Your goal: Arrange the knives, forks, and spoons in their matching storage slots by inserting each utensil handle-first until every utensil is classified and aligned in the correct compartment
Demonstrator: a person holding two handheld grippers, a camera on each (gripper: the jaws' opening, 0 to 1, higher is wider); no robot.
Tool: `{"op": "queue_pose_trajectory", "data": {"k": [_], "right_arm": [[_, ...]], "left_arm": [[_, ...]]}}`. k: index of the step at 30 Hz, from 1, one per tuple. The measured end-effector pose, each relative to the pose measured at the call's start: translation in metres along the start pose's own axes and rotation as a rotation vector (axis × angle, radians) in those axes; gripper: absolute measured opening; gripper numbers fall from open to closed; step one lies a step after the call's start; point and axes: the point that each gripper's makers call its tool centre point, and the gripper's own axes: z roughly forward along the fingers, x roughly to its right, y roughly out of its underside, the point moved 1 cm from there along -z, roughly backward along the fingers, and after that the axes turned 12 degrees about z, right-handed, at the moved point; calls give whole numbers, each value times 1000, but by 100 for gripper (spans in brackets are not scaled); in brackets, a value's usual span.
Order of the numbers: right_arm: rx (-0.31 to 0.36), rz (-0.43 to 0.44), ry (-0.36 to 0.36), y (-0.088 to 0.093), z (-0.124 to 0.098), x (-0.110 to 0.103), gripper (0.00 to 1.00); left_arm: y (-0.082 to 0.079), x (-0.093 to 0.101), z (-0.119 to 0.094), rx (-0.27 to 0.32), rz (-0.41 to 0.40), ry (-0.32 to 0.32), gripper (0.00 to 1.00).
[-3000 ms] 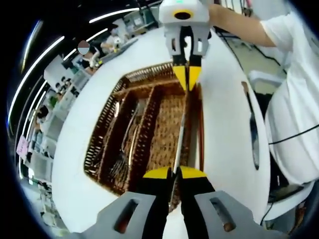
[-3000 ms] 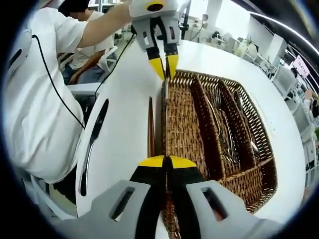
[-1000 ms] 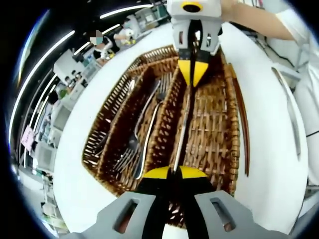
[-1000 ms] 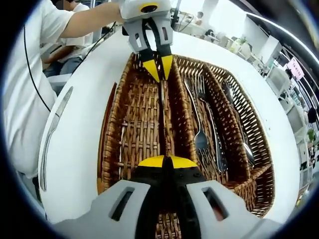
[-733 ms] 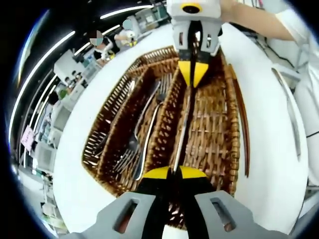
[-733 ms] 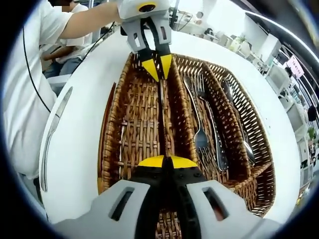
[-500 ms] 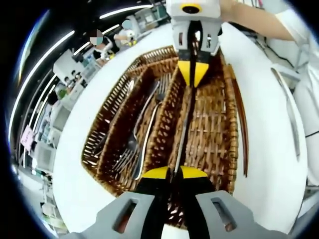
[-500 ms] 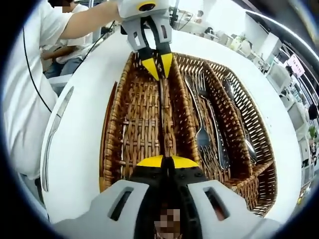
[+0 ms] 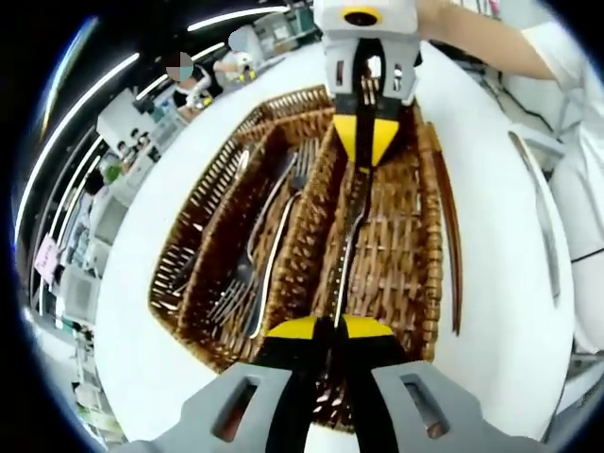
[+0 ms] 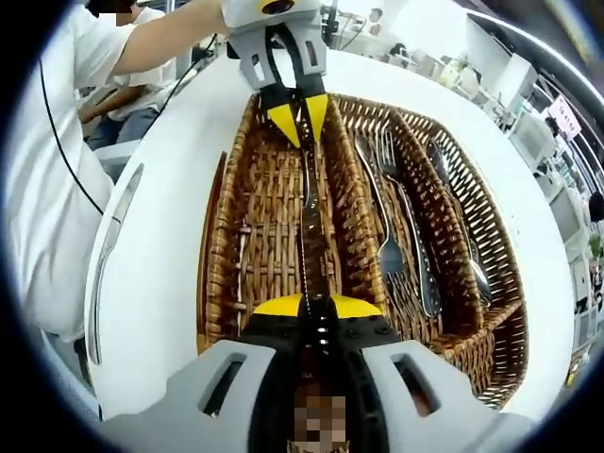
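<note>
In the left gripper view, the left tool [image 9: 330, 327] is seen at 6 o'clock with its yellow tips clamped on one end of a knife [image 9: 347, 247]. The knife is held lengthwise over the widest compartment of a wicker tray [image 9: 193, 247], and its far end is clamped by the right tool [image 9: 360, 142] at 12 o'clock.

In the right gripper view, the same knife [image 10: 309, 226] is seen running from the right tool [image 10: 317, 307] at 6 o'clock to the left tool [image 10: 296, 115] at 12 o'clock, both pressed together on it. The knife is positioned over the compartment at the 9 o'clock side of the wicker tray [image 10: 502, 335].

Forks [image 10: 404, 219] are laid in the middle compartment, toward 3 o'clock of the knife, and a spoon [image 10: 460, 226] is laid in the narrow compartment beyond them.

A wooden-handled utensil [image 10: 209, 247] is placed on the white desk [image 10: 160, 311] just beside the tray's outer wall, at 9 o'clock. Another knife [image 10: 109, 260] is laid farther out near the desk edge. A person in a white shirt [image 10: 47, 189] is seen past that edge.
</note>
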Motion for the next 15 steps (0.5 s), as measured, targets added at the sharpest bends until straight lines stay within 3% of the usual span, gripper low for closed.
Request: {"op": "queue_pose_trajectory", "data": {"k": [15], "right_arm": [[-30,24,-5,6,-2,2,10]], "left_arm": [[2,0,2,-13,0,16,7]]}}
